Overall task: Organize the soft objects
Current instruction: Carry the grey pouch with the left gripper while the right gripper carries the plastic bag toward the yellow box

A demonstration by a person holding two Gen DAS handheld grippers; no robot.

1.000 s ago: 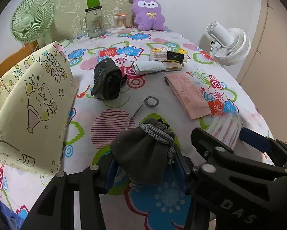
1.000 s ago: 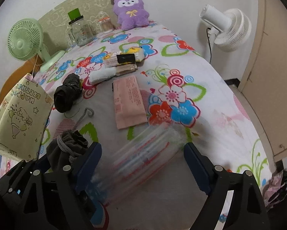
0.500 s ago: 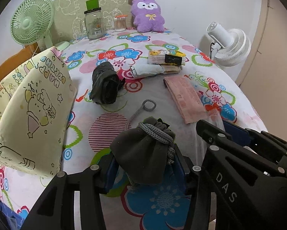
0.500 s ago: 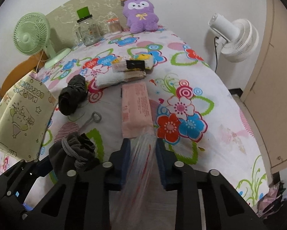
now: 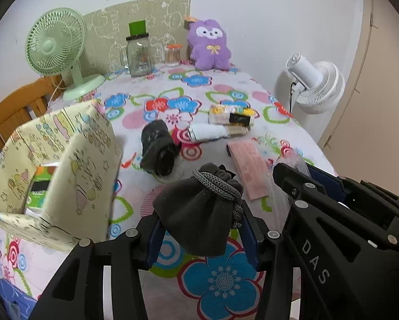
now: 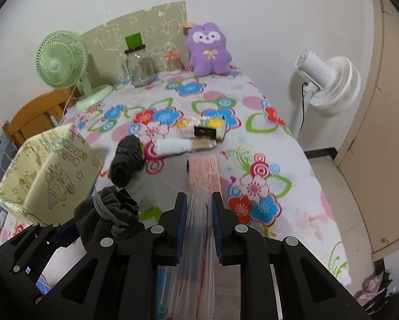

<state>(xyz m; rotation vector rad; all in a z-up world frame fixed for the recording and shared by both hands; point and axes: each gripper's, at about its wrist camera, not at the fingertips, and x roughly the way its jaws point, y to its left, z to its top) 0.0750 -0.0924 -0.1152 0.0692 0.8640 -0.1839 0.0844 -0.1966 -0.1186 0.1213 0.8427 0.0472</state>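
Observation:
My left gripper [image 5: 200, 210] is shut on a dark grey drawstring pouch [image 5: 196, 213], held up off the flowered bedspread [image 5: 220, 280]. The pouch [image 6: 106, 213] also shows at the lower left of the right wrist view. My right gripper [image 6: 199, 197] has its jaws closing, and both blue pads press a clear plastic bag with red lines [image 6: 198, 240] that hangs down between them. The right gripper's black frame fills the lower right of the left wrist view. A yellow cartoon-print box [image 5: 52, 165] stands open-topped at the left, with packets inside.
On the bedspread lie a black rolled cloth [image 5: 158, 146], a white roll [image 5: 207, 132], a pink packet [image 5: 248, 165] and a yellow-black pack [image 5: 230, 114]. A purple plush [image 5: 208, 45], a glass jar [image 5: 138, 53] and a green fan [image 5: 55, 45] stand at the back. A white fan [image 5: 316, 85] stands right.
The right jaws went from wide apart to closed on the clear plastic bag. Both grippers rose, lifting the bag and the pouch with its cord off the bedspread.

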